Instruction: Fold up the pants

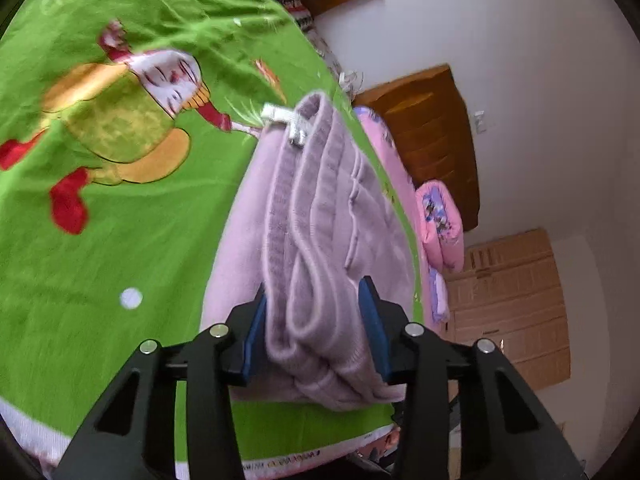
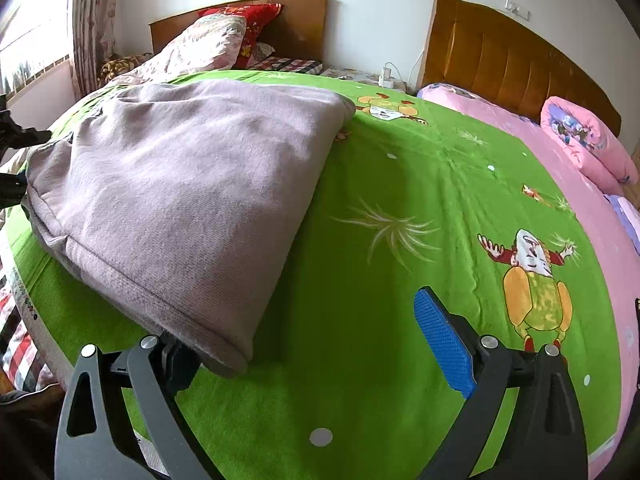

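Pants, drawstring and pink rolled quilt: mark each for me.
pants (image 2: 188, 184): right wrist view, top folded layer.
drawstring (image 1: 286, 120): left wrist view, white knotted end at the waistband.
pink rolled quilt (image 2: 588, 148): right wrist view, its side near the headboard.

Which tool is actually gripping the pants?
The left tool: its blue pads clamp the folded pants. The right tool is wide open beside them.
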Tool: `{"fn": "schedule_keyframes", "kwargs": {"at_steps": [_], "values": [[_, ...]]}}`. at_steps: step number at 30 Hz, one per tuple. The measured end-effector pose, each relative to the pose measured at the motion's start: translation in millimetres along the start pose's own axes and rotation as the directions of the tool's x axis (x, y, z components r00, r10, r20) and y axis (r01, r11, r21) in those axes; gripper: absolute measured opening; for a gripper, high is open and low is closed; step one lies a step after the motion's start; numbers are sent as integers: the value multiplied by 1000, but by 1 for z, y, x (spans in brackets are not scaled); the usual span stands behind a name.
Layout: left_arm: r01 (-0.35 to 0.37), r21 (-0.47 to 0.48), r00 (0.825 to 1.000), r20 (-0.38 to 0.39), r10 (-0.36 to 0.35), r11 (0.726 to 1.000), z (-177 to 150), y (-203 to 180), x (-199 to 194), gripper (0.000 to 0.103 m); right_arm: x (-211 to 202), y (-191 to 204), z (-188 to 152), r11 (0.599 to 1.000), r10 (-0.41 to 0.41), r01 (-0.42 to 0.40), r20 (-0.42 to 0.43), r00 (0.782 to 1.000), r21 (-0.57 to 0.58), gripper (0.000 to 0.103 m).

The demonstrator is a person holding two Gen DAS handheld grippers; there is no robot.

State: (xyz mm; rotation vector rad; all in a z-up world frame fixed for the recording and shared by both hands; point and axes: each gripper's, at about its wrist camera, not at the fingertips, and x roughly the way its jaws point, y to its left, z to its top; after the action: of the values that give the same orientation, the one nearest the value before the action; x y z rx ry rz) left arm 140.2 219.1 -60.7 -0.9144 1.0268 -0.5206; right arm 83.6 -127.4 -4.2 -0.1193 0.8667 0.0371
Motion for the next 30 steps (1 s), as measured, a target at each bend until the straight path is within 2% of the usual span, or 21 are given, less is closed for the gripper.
{"fn": "schedule_keyframes", "kwargs": {"at_steps": [2,4,5,7,10,11,13,14,16,17,19,21,22,23,24,25,26,27,29,30], "values": [[25,-4,1000,-16,-25,1000,-1,2,7,41,0,0,0,1000,2,-2,0,1000,1,91],[27,-3,1000,-13,-27,1000,3,1,9,23,0,0,-1,1000,4,-4,2,1000,1,91],[28,13,1000,-2,-28,1000,3,-5,6,20,0,1,0,1000,1,-1,3,1000,-5,91],[11,79,999,35,-14,997,2,-27,-5,19,-3,3,1,1000,-17,17,2,1000,-23,91],[21,171,995,91,-37,985,-6,-60,-35,19,-13,16,3,992,-74,77,29,997,-97,91],[17,170,995,91,-33,985,-6,-58,-36,19,-11,19,2,990,-80,82,22,997,-118,91],[-46,87,997,72,40,995,-4,-23,-26,19,-7,16,-2,995,-50,51,15,999,-90,91],[-76,40,996,43,74,996,-4,1,-13,19,-4,12,-2,997,-24,25,6,1000,-69,91],[44,-27,998,49,-43,999,-3,28,-6,19,-4,10,-1,997,-12,12,0,1000,-76,91],[65,-31,997,54,-64,997,-4,30,-8,20,-5,11,0,996,-14,13,-3,1000,-85,91],[5,31,998,66,-7,999,-9,17,-9,25,-7,9,0,997,-1,0,-11,1000,-80,91],[-48,41,997,68,45,998,-10,8,-13,30,-11,4,1,995,66,-68,-35,997,-69,91],[-98,54,993,77,94,994,-10,-1,-17,46,-15,0,0,991,117,-120,-48,992,-64,91],[-237,74,964,139,225,969,-11,-14,-30,74,-23,-7,-1,976,205,-209,-63,977,-64,91],[-355,88,918,224,328,931,-12,-27,-42,79,-33,-13,-2,953,292,-296,-58,955,-61,91],[-447,116,864,311,395,887,-15,-43,-52,79,-44,-19,-1,935,348,-349,-26,937,-57,91],[-503,191,827,388,406,843,-17,-70,-57,79,-56,-27,3,920,390,-388,22,921,-52,91],[-496,245,834,402,378,833,-18,-85,-56,80,-61,-30,9,912,411,-409,48,911,-47,91],[-416,359,884,376,279,835,-18,-115,-40,87,-61,-29,26,894,448,-446,98,889,-39,91],[-361,430,916,328,230,827,-20,-128,-23,88,-57,-22,36,883,469,-469,118,875,-32,91]]}}
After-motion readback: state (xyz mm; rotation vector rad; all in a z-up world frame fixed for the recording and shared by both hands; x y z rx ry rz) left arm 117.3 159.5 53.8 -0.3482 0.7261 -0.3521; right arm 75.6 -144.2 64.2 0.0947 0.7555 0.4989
